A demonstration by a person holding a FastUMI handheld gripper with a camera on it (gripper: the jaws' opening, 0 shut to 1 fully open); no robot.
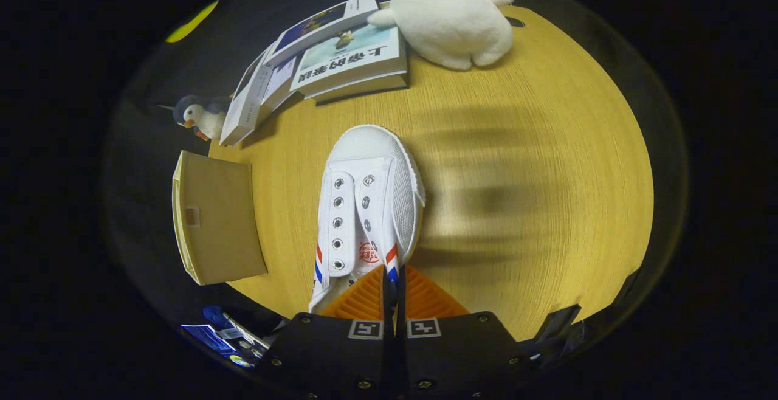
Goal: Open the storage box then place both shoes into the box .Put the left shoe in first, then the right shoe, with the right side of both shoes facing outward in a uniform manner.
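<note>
1. Gripping the white shoe (364, 205) by the side of its collar, the gripper (392, 293) has its fingers pressed nearly together on it.
2. The shoe's toe points ahead over the wooden table (535, 144).
3. A tan box (216, 217) sits left of the shoe.
4. Books (340, 53) and a plush duck (450, 20) lie beyond.

A shoe (364, 205) is held in the closed hand-held gripper (394, 303) above the bench (547, 205). At the far edge, books (340, 53) are stacked beside a plush duck (450, 20). A storage box (216, 217) is placed at the left edge.
</note>
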